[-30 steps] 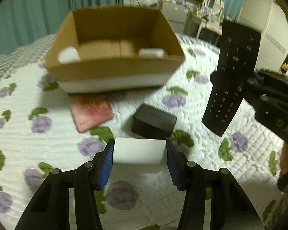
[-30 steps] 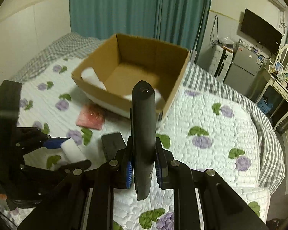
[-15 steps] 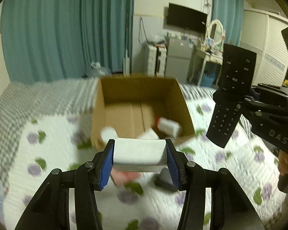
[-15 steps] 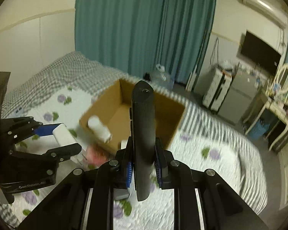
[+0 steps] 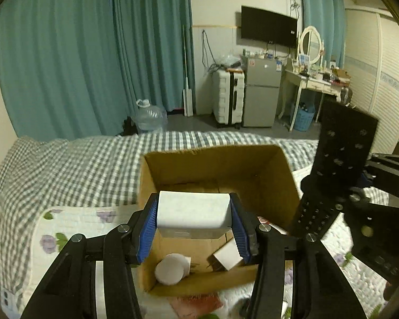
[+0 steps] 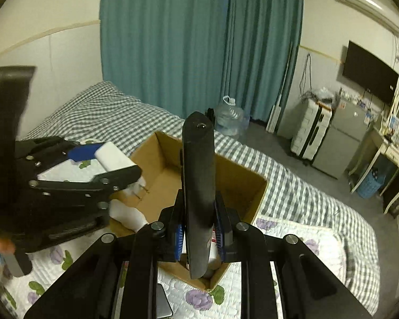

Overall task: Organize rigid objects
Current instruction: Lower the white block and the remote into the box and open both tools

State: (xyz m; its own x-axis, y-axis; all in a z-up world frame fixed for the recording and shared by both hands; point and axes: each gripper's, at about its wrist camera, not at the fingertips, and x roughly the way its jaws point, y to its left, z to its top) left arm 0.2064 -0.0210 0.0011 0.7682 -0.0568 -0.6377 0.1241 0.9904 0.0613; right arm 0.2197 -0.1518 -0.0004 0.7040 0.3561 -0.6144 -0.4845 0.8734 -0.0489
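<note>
My left gripper (image 5: 193, 228) grips the white block (image 5: 192, 212) above the open box (image 5: 276, 175), positioned for release inside. My right gripper (image 6: 198, 230) clamps the remote (image 6: 198, 186) upright over the near corner, awaiting its turn.

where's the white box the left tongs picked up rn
The white box is clamped in the left tongs, held in the air above the open cardboard box on the bed, with the remote in the right tongs just to its right.

1. My left gripper (image 5: 194, 226) has blue pads around a white block (image 5: 192, 210).
2. My remote (image 6: 198, 186) is black.
3. The box (image 5: 266, 170) is brown cardboard.
4. The bed (image 5: 66, 170) has grey-white checks and a purple-flowered quilt (image 6: 306, 255).
</note>
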